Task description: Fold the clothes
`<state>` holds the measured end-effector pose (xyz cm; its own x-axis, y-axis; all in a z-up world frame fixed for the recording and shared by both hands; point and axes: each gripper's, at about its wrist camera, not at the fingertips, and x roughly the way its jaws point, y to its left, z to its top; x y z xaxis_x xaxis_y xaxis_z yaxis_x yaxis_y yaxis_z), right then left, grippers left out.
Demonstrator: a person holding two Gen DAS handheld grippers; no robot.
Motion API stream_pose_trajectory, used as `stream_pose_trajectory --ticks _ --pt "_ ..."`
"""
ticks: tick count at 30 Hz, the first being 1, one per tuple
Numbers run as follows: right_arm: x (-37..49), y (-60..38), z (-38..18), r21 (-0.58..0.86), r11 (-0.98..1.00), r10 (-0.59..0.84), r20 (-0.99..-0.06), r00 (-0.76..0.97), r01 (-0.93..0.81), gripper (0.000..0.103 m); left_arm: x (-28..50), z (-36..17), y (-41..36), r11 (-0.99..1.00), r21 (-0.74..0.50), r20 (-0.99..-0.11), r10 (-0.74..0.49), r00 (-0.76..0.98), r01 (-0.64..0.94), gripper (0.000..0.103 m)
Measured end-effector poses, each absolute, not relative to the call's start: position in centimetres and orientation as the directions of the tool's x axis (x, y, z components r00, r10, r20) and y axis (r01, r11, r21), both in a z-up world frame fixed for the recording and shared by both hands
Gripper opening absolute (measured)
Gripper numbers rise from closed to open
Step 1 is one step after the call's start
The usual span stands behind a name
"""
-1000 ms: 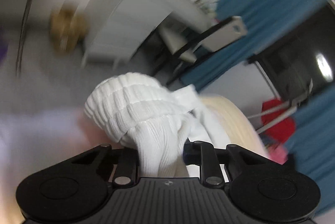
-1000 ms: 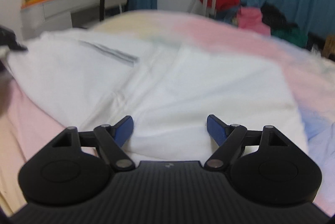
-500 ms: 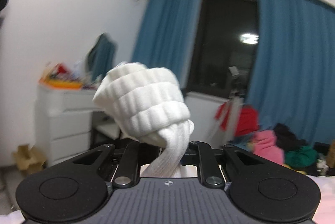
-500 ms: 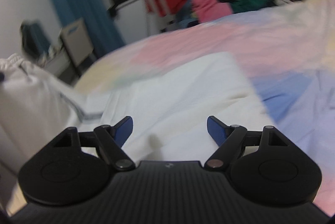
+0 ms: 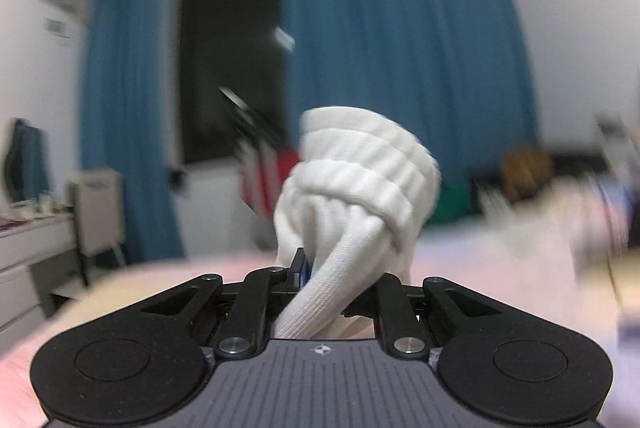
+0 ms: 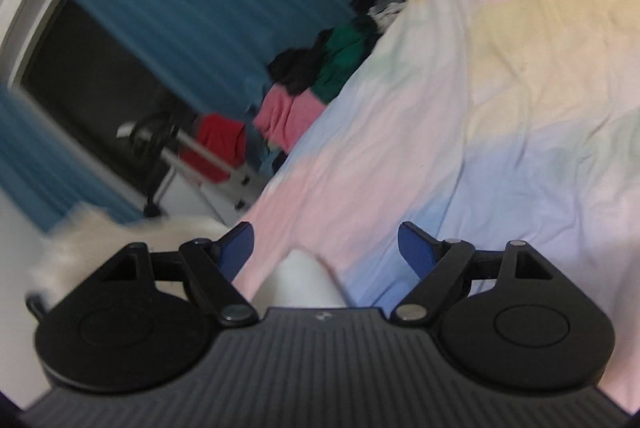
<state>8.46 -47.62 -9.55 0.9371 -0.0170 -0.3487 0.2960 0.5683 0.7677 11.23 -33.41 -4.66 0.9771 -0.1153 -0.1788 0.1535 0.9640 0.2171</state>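
Now the white garment is off the bed and swinging across the room.
Left gripper (image 5: 320, 284) pinches the ribbed white garment (image 5: 356, 196), carried from dresser side towards curtains; right gripper (image 6: 326, 248) stays wide, empty over the pastel bedsheet (image 6: 500, 88), so folding hasn't begun.

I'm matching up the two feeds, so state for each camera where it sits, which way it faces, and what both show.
Left wrist: sits on the left gripper, facing roughly level across the bed toward blue curtains and a dark window; its black fingers clamp a white ribbed garment cuff.
Right wrist: sits on the right gripper, rolled, looking down over the pastel patchwork bedsheet; blue-padded fingers open, holding nothing.
Shared: curtains, window, bed, white cloth.
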Motion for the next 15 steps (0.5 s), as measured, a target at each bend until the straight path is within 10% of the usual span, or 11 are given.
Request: stream_pose_trajectory --ticks 6,8,10,15 --pt "9.9 -48.0 -11.3 0.805 0.530 0.067 -0.352 0.933 0.266 0.082 11.8 -10.6 -37.3 0.887 0.363 -0.330 -0.165 0.930 0.286 0.036" --pt "10.3 -47.6 -11.7 0.818 0.519 0.105 -0.347 0.932 0.246 0.082 12.7 -10.1 -36.5 0.883 0.363 -0.381 -0.152 0.912 0.299 0.073" --pt "10.9 -47.2 -12.0 0.827 0.512 0.145 -0.350 0.925 0.233 0.082 14.0 -9.4 -34.3 0.879 0.332 -0.459 -0.166 0.873 0.341 0.087" --pt "11.9 -45.9 -12.7 0.851 0.487 0.249 -0.352 0.902 0.197 0.082 12.6 -7.5 -28.1 0.850 0.283 -0.540 -0.243 0.806 0.445 0.091"
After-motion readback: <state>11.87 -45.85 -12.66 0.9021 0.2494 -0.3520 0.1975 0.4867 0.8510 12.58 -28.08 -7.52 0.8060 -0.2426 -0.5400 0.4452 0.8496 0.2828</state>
